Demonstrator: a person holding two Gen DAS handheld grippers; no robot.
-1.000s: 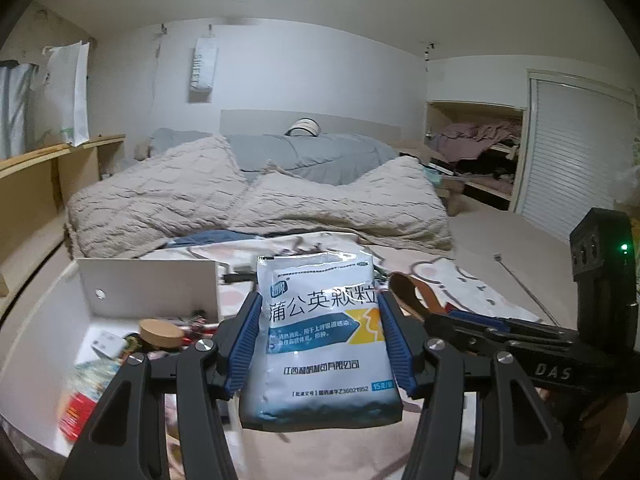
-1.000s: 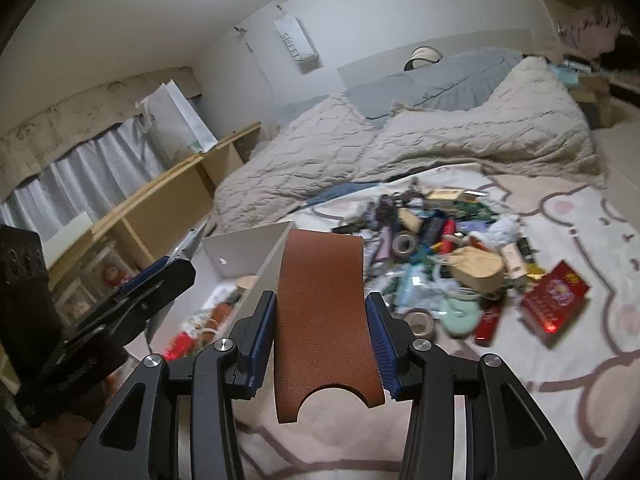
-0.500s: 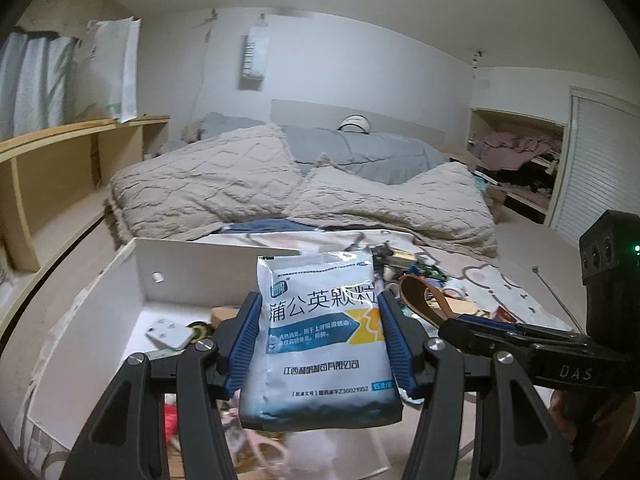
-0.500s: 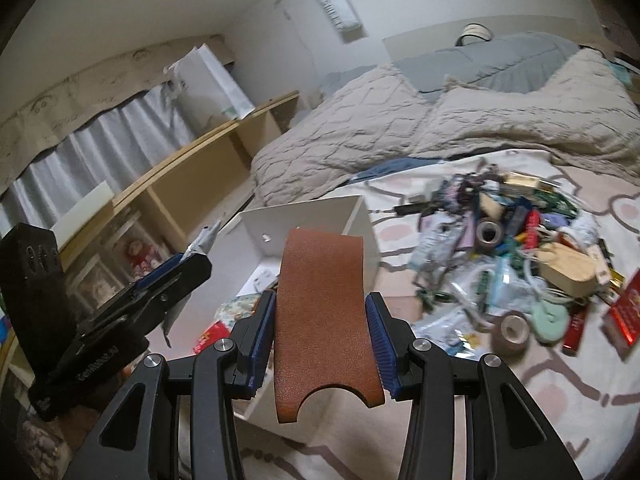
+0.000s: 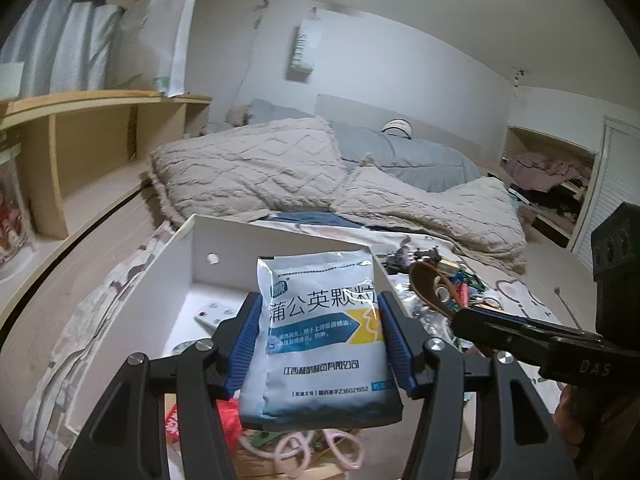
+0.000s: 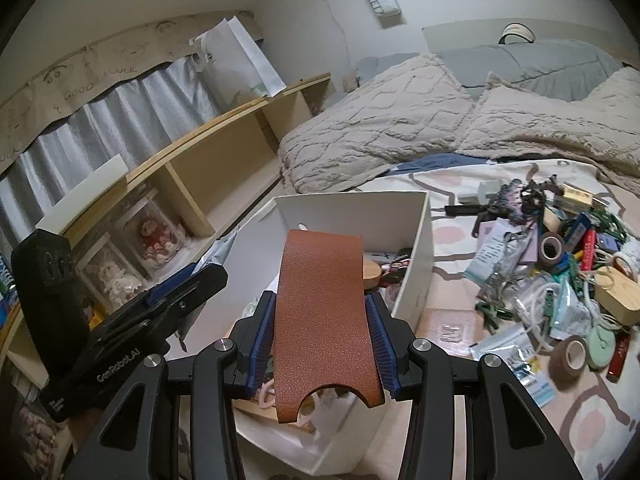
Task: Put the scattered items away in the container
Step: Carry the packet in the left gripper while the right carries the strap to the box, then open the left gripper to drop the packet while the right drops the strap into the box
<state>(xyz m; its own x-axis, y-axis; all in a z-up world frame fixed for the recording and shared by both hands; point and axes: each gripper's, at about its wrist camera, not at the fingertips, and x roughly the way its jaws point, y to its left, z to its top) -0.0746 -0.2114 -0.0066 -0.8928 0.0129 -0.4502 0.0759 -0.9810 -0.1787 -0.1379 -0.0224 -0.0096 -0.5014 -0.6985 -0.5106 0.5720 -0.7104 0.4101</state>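
Both loads at the box, drop step next.
Left tool [image 5: 320, 340] clenched on white medicine sachet [image 5: 320, 336], held over white box [image 5: 168, 300] on the bed; right tool [image 6: 322, 340] clenched on brown leather piece [image 6: 324, 316] above the same box [image 6: 416, 264]. Next: unclench over the opening, then return to the pile [image 6: 560, 264].

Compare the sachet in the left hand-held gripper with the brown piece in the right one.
The sachet is a white and blue printed packet, puffy and crinkled; the brown leather piece is plain, flat and textured, with a rounded notch cut in its near edge. The sachet is wider, so the left hand-held gripper stands wider than the right hand-held gripper. Both are clamped by their side edges above the white box.
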